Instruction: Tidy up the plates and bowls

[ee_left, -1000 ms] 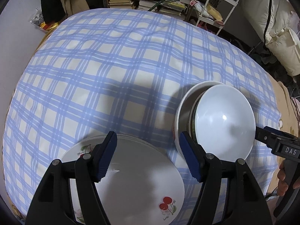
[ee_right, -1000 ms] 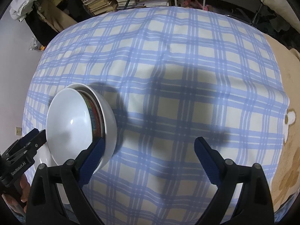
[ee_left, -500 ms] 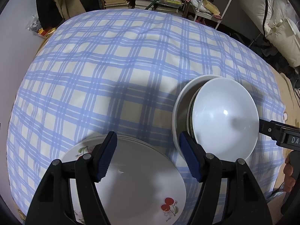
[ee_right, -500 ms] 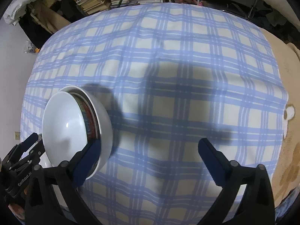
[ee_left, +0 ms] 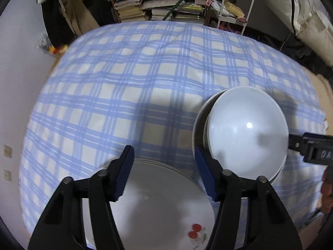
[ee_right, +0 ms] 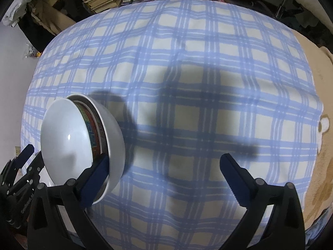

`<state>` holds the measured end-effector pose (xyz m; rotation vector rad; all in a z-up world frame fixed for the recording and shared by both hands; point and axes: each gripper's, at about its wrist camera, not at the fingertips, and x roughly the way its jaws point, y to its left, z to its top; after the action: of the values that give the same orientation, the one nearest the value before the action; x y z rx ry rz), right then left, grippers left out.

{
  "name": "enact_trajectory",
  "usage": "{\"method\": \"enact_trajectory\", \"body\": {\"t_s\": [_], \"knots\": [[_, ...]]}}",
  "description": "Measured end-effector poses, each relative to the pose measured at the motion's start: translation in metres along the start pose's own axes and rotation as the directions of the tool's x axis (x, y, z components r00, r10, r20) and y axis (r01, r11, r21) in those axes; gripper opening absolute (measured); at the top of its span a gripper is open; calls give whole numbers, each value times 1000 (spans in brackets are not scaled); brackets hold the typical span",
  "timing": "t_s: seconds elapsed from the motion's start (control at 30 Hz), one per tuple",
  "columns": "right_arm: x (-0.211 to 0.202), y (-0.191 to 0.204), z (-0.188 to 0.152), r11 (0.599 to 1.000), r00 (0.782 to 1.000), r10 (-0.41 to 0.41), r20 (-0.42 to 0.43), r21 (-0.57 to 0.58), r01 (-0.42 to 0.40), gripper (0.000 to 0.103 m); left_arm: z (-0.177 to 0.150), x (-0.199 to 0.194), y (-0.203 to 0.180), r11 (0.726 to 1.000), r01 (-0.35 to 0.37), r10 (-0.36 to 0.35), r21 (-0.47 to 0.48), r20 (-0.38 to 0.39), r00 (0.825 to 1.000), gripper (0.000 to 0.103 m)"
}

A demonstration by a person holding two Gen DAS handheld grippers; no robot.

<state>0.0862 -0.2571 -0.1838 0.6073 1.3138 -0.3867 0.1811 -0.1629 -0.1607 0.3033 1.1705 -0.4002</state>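
Both of my jaws stand apart and hold nothing. On my left gripper (ee_left: pixel 164 160) the blue-padded fingers (ee_left: pixel 124 173) are spread moderately above the stacked plates (ee_left: pixel 158 204), white ones whose top plate bears a red cherry print (ee_left: pixel 194 231) near its close edge. Whether the pads touch the plate or only hang over it, I cannot tell. My right gripper (ee_right: pixel 164 170) is spread much wider over the blue-and-white checked tablecloth (ee_right: pixel 187 66), with bare cloth between its pads. Its left finger (ee_right: pixel 94 180) sits just in front of the nested bowls (ee_right: pixel 83 143) and overlaps their rim in the right wrist view; I cannot say whether it touches them.

Those bowls rest on the cloth to the right of the plates, close beside them. A plain white bowl (ee_left: pixel 247 133) lies on top, a bowl with a coloured patterned band (ee_right: pixel 93 133) peeks out beneath it, and a larger white bowl (ee_right: pixel 114 137) cups them both from below. From the left wrist view, my right gripper's black tip (ee_left: pixel 312 148) reaches in at the far right, just beside the top bowl's rim. Dark shadows of both tools fall across the checks. Beyond the cloth stand piles of books (ee_left: pixel 166 8) and a white wire cart (ee_left: pixel 235 4).
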Motion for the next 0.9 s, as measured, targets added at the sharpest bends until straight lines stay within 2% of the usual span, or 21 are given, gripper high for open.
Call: {"method": "enact_trajectory", "body": {"t_s": [0.03, 0.13, 0.3, 0.43, 0.53, 0.6, 0.7, 0.73, 0.87, 0.9], "knots": [[0, 1, 0, 1000, 1000, -6, 4, -6, 6, 103, 1, 1, 4, 999, 42, -42, -23, -7, 999, 51], [0, 3, 1, 1000, 1000, -16, 6, -18, 16, 103, 2, 4, 9, 995, 89, -90, -51, -17, 996, 48], [1, 5, 1, 1000, 1000, -4, -5, 1, 4, 103, 4, 9, 13, 988, 128, -130, -85, -30, 991, 48], [0, 3, 0, 1000, 1000, 6, -8, 7, -6, 103, 9, 19, 23, 964, 215, -232, -156, -100, 967, 40], [-1, 1, 1, 1000, 1000, 17, -12, 11, -17, 101, 12, 21, 21, 966, 219, -237, -140, -126, 963, 38], [-2, 2, 2, 999, 999, 33, -13, 10, -33, 96, 12, 20, 18, 966, 223, -239, -131, -128, 963, 32], [-2, 0, 4, 997, 997, 81, -19, 13, -81, 82, 15, 21, 13, 959, 248, -267, -140, -138, 954, 14], [-3, 1, 5, 995, 995, 98, -21, 16, -98, 75, 16, 21, 10, 958, 252, -271, -136, -141, 952, 9], [-2, 5, 7, 988, 988, 152, -23, 30, -152, 58, 19, 19, 2, 967, 220, -239, -130, -150, 959, 5], [-1, 6, 7, 986, 986, 162, -26, 32, -161, 56, 20, 19, 1, 968, 214, -233, -130, -151, 961, 4]]}}
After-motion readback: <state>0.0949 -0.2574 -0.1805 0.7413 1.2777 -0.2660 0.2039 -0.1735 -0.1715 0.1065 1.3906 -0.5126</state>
